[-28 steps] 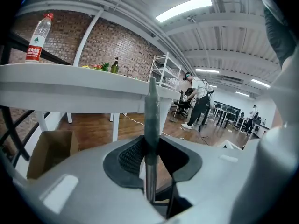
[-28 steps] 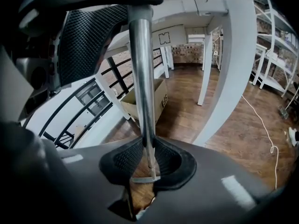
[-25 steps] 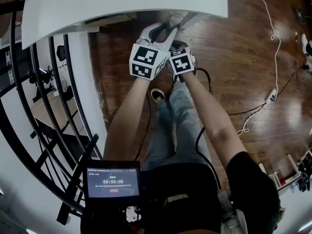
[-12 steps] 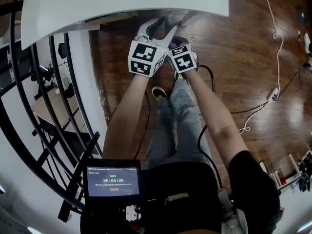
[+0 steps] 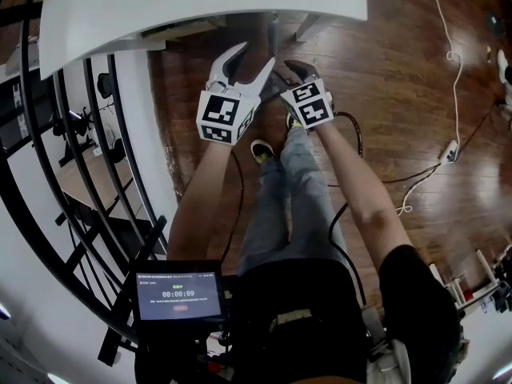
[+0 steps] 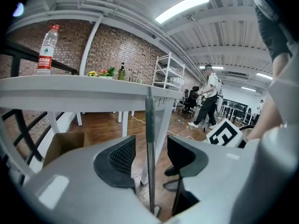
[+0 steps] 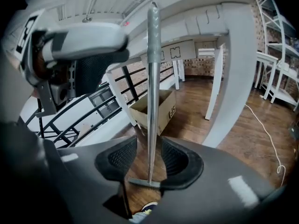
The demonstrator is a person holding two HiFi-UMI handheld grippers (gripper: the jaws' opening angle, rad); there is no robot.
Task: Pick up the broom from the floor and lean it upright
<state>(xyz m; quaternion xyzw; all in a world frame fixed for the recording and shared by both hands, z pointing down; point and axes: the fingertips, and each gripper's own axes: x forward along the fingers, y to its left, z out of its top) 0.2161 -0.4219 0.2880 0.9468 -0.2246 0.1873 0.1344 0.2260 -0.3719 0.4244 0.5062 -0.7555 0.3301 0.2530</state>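
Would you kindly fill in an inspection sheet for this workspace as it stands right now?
Surface: glossy wooden floor.
Job's things: broom handle upright, its top at the edge of the white table.
Clutter: cardboard box on the floor by the table; water bottle apparently on the table.
Grippers: left hand-held gripper and right hand-held gripper open, jaws have just been opening; the handle stands between the pads, clear of them.
Cables: white cable to a power strip; black cable by the right arm.
Surroundings: black railing, shelving, a person walking.
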